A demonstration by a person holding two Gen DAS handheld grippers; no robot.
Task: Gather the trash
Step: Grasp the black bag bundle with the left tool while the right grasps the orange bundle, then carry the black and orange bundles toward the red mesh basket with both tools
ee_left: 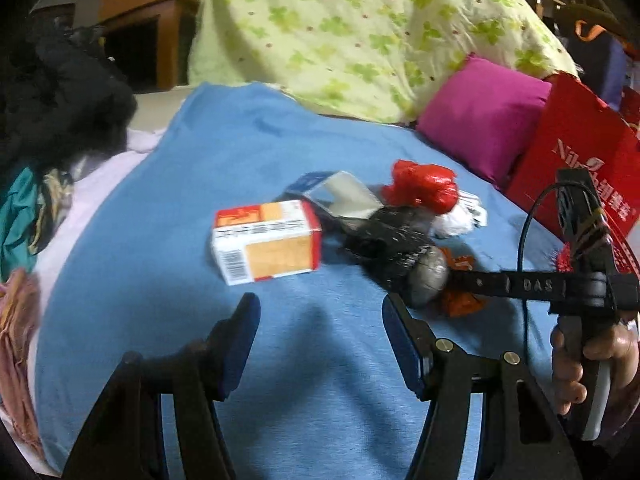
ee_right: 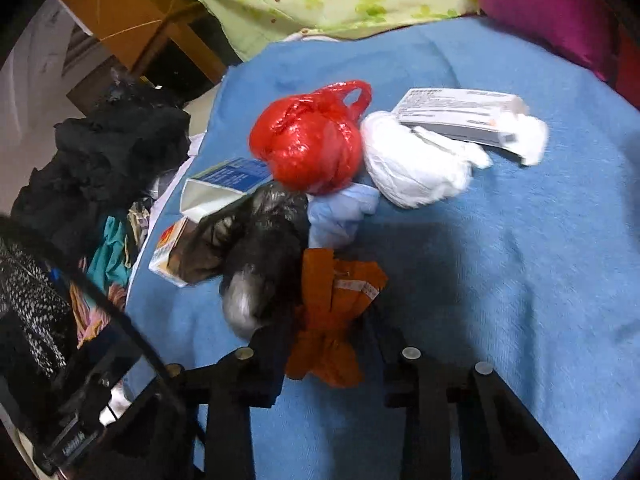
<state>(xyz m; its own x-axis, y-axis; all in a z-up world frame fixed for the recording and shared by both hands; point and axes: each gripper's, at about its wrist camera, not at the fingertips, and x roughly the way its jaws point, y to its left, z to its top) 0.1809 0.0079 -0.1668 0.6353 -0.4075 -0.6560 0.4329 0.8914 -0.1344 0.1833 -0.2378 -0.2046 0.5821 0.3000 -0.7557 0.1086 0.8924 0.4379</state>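
Observation:
Trash lies in a pile on a blue blanket [ee_left: 240,360]. An orange-and-white carton [ee_left: 268,244] lies nearest my left gripper [ee_left: 320,312], which is open and empty just in front of it. Behind are a blue-and-white box [ee_left: 336,192], a black plastic bag [ee_left: 400,248] and a red plastic bag [ee_left: 424,188]. In the right wrist view my right gripper [ee_right: 328,344] has its jaws around an orange wrapper [ee_right: 336,312]; how tightly they close is hidden. Beyond it lie the black bag [ee_right: 260,248], red bag [ee_right: 312,144], a white bag [ee_right: 416,168] and a flat white box [ee_right: 460,116].
A magenta pillow [ee_left: 484,120], a green floral quilt [ee_left: 360,32] and a red paper bag [ee_left: 576,168] stand behind the pile. Dark and coloured clothes [ee_left: 52,120] are heaped at the left. A wooden cabinet [ee_left: 148,20] stands beyond the bed.

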